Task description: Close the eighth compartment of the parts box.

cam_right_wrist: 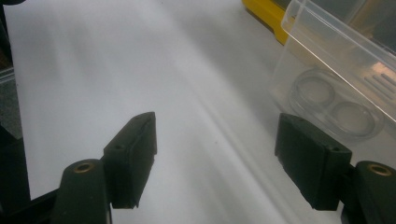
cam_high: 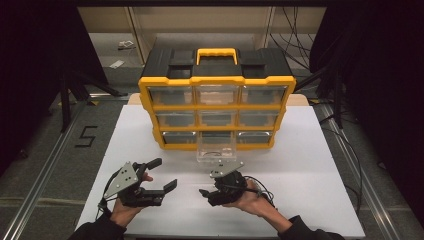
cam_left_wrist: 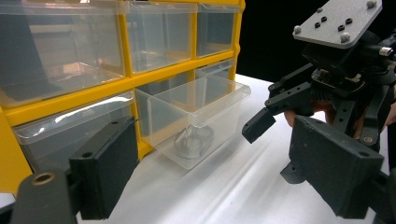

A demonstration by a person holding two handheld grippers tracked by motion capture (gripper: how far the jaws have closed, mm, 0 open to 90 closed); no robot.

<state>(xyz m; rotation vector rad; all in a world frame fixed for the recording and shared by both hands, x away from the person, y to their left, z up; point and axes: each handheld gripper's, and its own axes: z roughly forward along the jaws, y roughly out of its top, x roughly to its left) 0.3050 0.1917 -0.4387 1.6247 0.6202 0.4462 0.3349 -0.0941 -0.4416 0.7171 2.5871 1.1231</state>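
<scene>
the clear drawer (cam_high: 216, 148) is standing pulled out of the bottom row, middle slot, of the yellow organiser (cam_high: 216, 111) – its back end is sitting in the slot, its front end is resting over the white table (cam_high: 300, 165). in the high view it is lying at 12 o'clock from the right gripper (cam_high: 209, 186) and at about 2 o'clock from the left gripper (cam_high: 165, 174).

both grippers are hovering released above the table, jaws spread wide and nothing between the pads. in the right gripper view the drawer (cam_right_wrist: 336, 74) is showing at 2 o'clock, just beyond the right-hand pad and apart from it. inside the drawer a small transparent piece with two round wells (cam_right_wrist: 334, 109) is lying on the floor of the box; in the left gripper view it (cam_left_wrist: 194, 140) is showing near the front wall.

handling judgement: the drawer is thin moulded plastic – light, stiff, smooth and likely slippery under the pads, and liable to crack or flex if squeezed hard. the best purchase is probably the overhanging front lip, taken at its middle so that the drawer is tracking straight in its slot. the piece inside looks lighter still and glossy; it is likely to skate on the drawer floor, so a pinch across its narrow waist seems safest.
</scene>
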